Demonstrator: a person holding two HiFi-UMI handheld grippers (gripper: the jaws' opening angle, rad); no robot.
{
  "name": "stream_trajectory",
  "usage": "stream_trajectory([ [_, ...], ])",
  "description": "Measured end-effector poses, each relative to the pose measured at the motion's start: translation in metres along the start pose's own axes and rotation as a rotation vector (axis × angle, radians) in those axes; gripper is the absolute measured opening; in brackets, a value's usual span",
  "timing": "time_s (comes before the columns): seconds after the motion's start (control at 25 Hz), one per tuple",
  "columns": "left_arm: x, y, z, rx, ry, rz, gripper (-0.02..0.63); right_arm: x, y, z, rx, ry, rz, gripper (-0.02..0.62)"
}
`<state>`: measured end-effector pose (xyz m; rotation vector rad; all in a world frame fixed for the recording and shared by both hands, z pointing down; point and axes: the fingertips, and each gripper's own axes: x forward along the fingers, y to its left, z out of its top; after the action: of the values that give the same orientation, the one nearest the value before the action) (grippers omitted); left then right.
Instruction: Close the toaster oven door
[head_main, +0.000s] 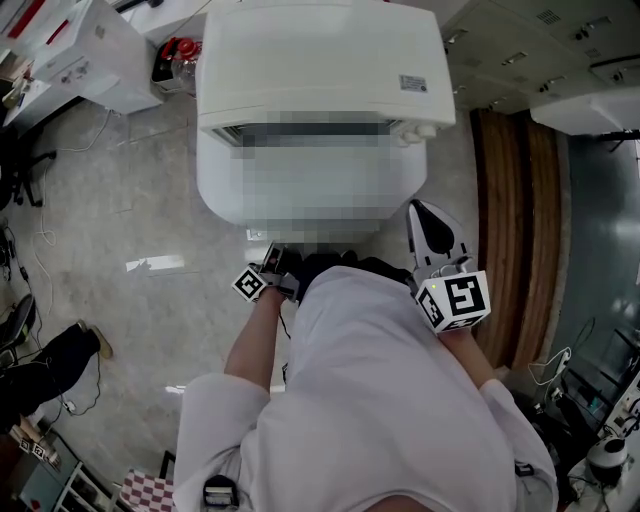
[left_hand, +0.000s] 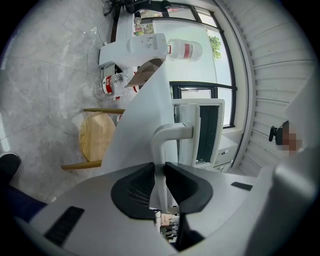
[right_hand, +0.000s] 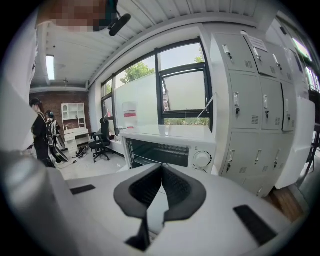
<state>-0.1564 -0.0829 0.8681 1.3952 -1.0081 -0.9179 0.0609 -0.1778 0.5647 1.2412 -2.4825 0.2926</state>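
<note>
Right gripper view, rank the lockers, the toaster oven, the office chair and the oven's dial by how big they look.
1. lockers, by far the widest span
2. toaster oven
3. office chair, far off, so it looks small
4. dial, smallest

Head view: above the person, facing steeply down onto the toaster oven (head_main: 320, 70) top. Left gripper view: apparently rolled sideways, very near the door handle (left_hand: 160, 150). Right gripper view: roughly level, facing the oven front from nearby. All three share the oven.
</note>
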Motion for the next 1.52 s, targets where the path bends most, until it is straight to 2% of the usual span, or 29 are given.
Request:
stream_trajectory([
  [0.12, 0.0, -0.004, -0.001, -0.03, -0.003, 0.014, 0.08, -0.002, 0.004, 0.004, -0.014, -0.007, 0.005, 0.012],
  [0.6, -0.007, -0.04, -0.001, -0.027, 0.02, 0.075, 0.08, -0.03, -0.005, 0.032, 0.056, -0.019, -0.027, 0.012],
  [0.96, -0.006, -0.074, 0.0, -0.053, 0.035, 0.101, 0.081, -0.044, -0.013, 0.051, 0.099, -0.058, -0.071, 0.012],
  [1.24, -0.007, -0.079, 0.004, -0.023, 0.076, 0.148, 0.081, -0.057, -0.013, 0.059, 0.129, -0.097, -0.106, 0.012],
  [1.52, -0.005, -0.097, 0.008, -0.04, 0.082, 0.126, 0.084, -0.068, -0.014, 0.068, 0.15, -0.132, -0.141, 0.012],
])
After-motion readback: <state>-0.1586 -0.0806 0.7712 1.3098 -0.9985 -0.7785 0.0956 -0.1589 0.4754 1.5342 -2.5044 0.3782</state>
